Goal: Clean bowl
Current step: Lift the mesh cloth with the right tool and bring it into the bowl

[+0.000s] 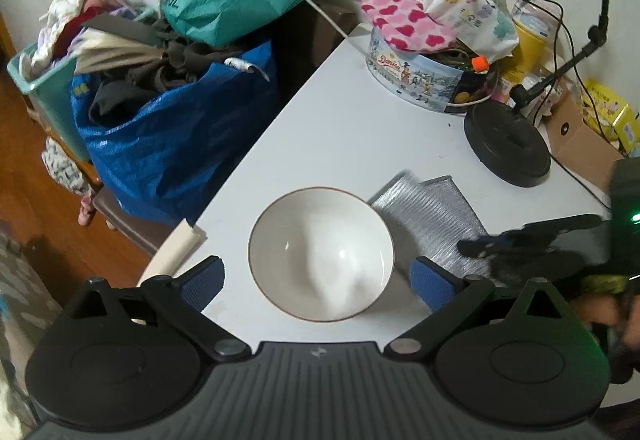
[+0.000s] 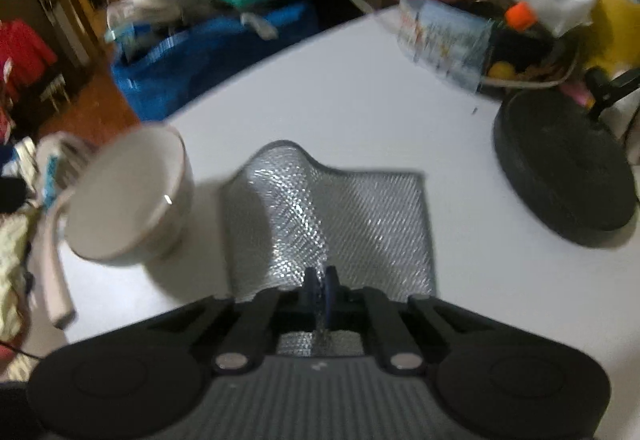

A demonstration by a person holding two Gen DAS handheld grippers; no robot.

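A white table (image 1: 340,128) holds a white bowl (image 1: 320,254), upright. A silvery mesh cloth (image 2: 360,216) lies just beside it at three o'clock. The left gripper (image 1: 320,282) stands wide open, the bowl between its pads, untouched. The right gripper (image 2: 322,294) is clamped tight on the cloth's near edge; the bowl sits at its ten o'clock.

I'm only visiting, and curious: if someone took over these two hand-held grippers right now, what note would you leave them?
Left gripper: open, jaws either side of the white ceramic bowl with a brown rim, not touching it.
Right gripper: shut on the near edge of the silvery mesh scrubbing cloth, lifting it off the white table.
Done: cloth picked up.
Left: steady the bowl, wipe it.
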